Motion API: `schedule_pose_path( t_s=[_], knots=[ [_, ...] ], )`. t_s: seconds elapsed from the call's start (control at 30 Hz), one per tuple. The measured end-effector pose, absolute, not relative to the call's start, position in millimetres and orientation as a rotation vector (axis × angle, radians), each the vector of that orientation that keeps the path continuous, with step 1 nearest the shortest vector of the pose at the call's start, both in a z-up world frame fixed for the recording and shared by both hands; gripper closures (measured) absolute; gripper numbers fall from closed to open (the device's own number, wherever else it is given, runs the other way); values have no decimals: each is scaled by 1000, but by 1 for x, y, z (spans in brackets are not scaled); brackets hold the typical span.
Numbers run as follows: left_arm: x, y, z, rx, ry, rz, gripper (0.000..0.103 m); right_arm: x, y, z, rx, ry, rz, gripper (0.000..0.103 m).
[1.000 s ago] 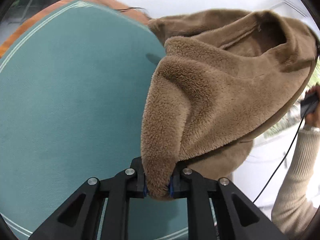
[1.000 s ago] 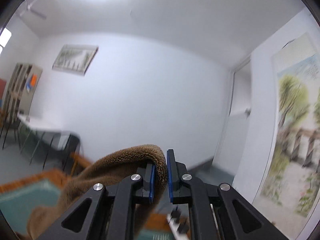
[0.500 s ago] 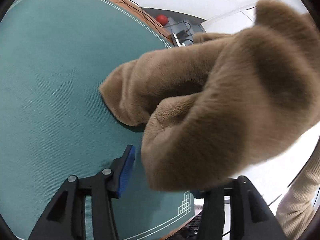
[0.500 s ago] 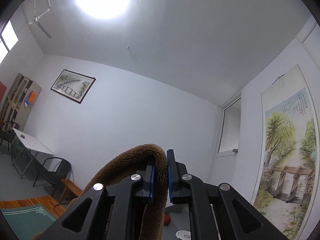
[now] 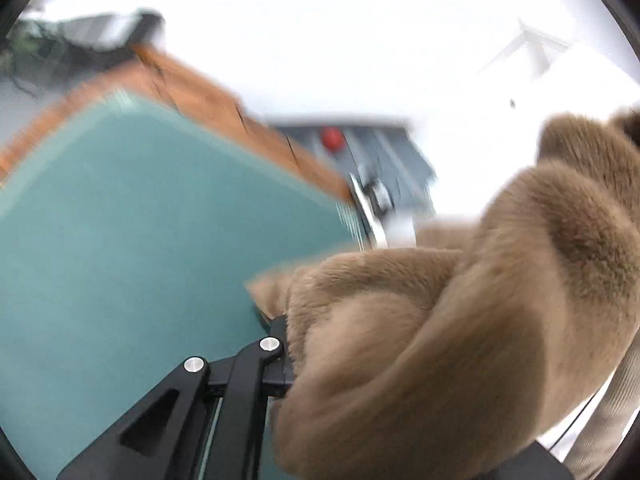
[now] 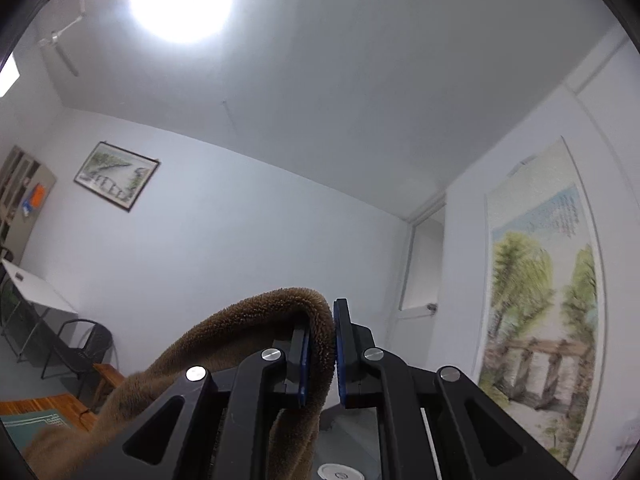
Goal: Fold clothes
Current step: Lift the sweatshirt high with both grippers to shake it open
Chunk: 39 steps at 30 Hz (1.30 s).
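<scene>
Fleece: tan plush garment [image 5: 472, 320], bunched and thick, hanging above the teal mat [image 5: 140, 260].
Left view: my left gripper [image 5: 320, 364] is half buried in pile; only one finger [image 5: 276, 354] shows, so I cannot tell whether it grips.
Right view: my right gripper [image 6: 322, 354] is clamped on a fleece edge [image 6: 316, 344], raised toward the ceiling, high over the mat.
Advice: I judge the garment needs spreading flat on the mat, edges taut, before creasing.

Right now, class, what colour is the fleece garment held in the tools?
Plain light brown fleece garment, with no pattern; clearest in the left wrist view.
</scene>
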<state>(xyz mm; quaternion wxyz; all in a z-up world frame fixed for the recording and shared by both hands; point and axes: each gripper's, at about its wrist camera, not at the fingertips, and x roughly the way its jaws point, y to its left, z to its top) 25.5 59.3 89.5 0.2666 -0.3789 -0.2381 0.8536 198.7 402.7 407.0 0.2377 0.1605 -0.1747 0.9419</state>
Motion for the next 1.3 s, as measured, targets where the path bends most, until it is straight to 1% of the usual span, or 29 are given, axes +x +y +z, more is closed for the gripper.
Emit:
schedule_pose_path(
  t_s=[0.13,0.17,0.23,0.3,0.37,0.4,0.47,0.53,0.57,0.6,0.67,0.73,0.8,0.87,0.97,1.1,1.17,1.23,1.3],
  knots=[
    [29,-26,180,-693,-662,2548,95,214,452,402,415,-371,2525,93],
    [34,-47,201,-600,-652,2592,95,221,461,399,413,-351,2515,93],
    [67,-80,264,-396,-590,2691,95,237,473,393,423,-323,2496,93],
    [60,-20,291,-225,-528,2768,95,245,480,388,437,-303,2493,93],
    [99,-27,304,-134,-505,2785,95,253,480,383,464,-297,2491,93],
    [124,-34,329,-91,-499,2790,95,257,478,383,480,-299,2487,93],
    [146,-50,343,-30,-496,2822,95,264,475,381,509,-306,2491,93],
    [144,-70,339,8,-513,2842,95,274,471,378,521,-321,2504,92],
    [164,-64,334,19,-519,2848,95,278,468,375,520,-330,2511,92],
    [162,-68,315,20,-521,2863,95,283,464,370,516,-341,2518,92],
    [188,-70,313,14,-515,2889,95,291,455,355,489,-376,2532,92],
    [216,-84,308,-24,-511,2923,95,299,447,337,436,-401,2561,92],
    [237,-100,280,-92,-520,2945,95,305,440,316,346,-424,2597,92],
    [246,-110,266,-163,-531,2975,95,311,432,292,241,-451,2626,92],
    [245,-122,244,-261,-544,3017,95,315,417,258,115,-514,2625,92],
    [234,-112,264,-298,-502,3040,94,307,419,246,48,-484,2614,92],
    [218,-104,279,-302,-485,3035,91,302,421,241,21,-460,2608,92],
    [197,-95,283,-317,-434,3032,91,297,424,237,-6,-437,2603,92],
    [171,-80,275,-352,-396,3021,90,292,426,232,-33,-413,2596,92]
  ],
)
